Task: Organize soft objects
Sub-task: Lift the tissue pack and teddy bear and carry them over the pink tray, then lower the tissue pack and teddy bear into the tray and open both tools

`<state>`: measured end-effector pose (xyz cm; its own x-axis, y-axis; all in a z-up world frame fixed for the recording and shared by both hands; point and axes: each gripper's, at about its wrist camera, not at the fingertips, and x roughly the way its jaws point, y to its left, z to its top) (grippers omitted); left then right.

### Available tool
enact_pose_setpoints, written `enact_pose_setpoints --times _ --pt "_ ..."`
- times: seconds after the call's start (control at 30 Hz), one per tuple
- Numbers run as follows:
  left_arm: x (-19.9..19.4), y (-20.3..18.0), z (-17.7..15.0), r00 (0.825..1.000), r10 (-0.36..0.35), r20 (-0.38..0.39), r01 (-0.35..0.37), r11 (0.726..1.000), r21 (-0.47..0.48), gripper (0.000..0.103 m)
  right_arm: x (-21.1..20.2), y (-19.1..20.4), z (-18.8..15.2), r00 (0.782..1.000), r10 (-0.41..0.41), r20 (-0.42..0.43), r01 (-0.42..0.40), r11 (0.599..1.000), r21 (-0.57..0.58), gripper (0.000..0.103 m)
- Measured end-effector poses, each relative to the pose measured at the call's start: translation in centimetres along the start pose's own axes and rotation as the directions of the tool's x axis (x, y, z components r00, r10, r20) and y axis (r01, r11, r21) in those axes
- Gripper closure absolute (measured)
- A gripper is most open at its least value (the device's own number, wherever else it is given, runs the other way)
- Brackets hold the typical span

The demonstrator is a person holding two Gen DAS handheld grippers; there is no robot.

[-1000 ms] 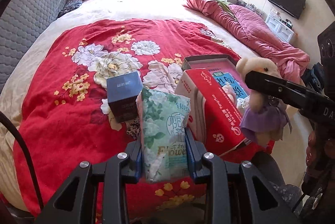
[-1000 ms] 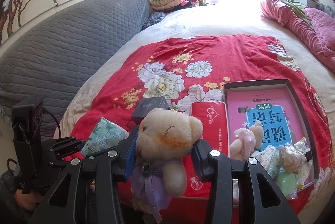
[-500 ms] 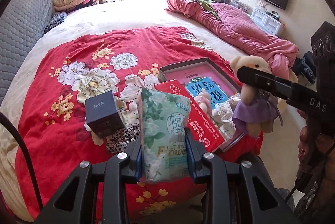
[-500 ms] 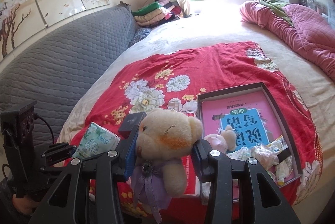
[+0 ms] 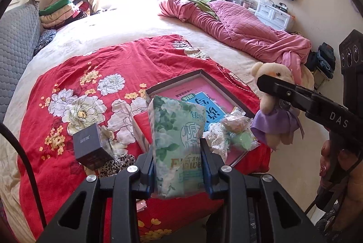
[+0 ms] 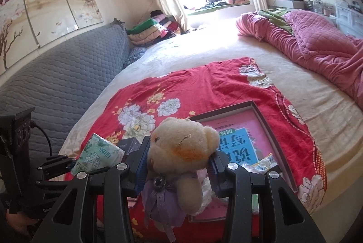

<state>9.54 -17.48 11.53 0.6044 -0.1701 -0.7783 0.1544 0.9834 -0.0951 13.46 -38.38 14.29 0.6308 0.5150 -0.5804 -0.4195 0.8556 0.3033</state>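
Both grippers have pulled back and up from the bed. The left gripper point(image 5: 179, 165) has its fingers clamped on the tissue pack point(image 5: 178, 143); the right gripper point(image 6: 178, 165) grips the teddy bear point(image 6: 181, 152), above the box point(image 6: 270, 127), likely heading elsewhere.

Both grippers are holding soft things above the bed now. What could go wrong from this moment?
The right gripper squeezes only the head of the cream plush bear in a purple dress; its body hangs free and may slip out. The left gripper pinches the green floral tissue pack low, so it could tip. The shallow dark tray looks crowded near its front.
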Motion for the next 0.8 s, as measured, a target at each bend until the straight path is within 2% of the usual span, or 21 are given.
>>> enact_pose_setpoints --times 0.07,0.2,0.3,0.47,0.8 --pt "0.4 -0.9 0.5 1.0 -0.005 -0.006 0.005 1.0 0.018 0.07 -0.9 -1.2 0.2 1.0 0.009 0.02 -0.009 1.0 0.027 0.058" --pt "1.2 -2.3 1.4 0.999 -0.032 -0.012 0.032 0.999 0.032 0.07 -2.8 -3.1 0.6 0.998 -0.048 0.048 0.046 0.998 0.039 0.058" --pt "1.9 -3.0 2.0 0.998 -0.058 -0.024 0.059 0.998 0.036 0.07 -4.0 -4.4 1.0 0.996 -0.064 0.07 0.06 0.996 0.061 0.058" --pt "3.2 -4.1 2.5 0.997 -0.064 -0.04 0.066 0.996 0.063 0.07 -5.6 -5.9 1.2 0.989 -0.102 0.107 0.093 0.992 0.09 0.058" --pt "6.7 -6.1 2.8 0.994 -0.082 -0.075 0.089 0.991 0.098 0.07 -4.2 -6.7 0.4 0.984 -0.148 0.096 0.14 0.986 0.086 0.058"
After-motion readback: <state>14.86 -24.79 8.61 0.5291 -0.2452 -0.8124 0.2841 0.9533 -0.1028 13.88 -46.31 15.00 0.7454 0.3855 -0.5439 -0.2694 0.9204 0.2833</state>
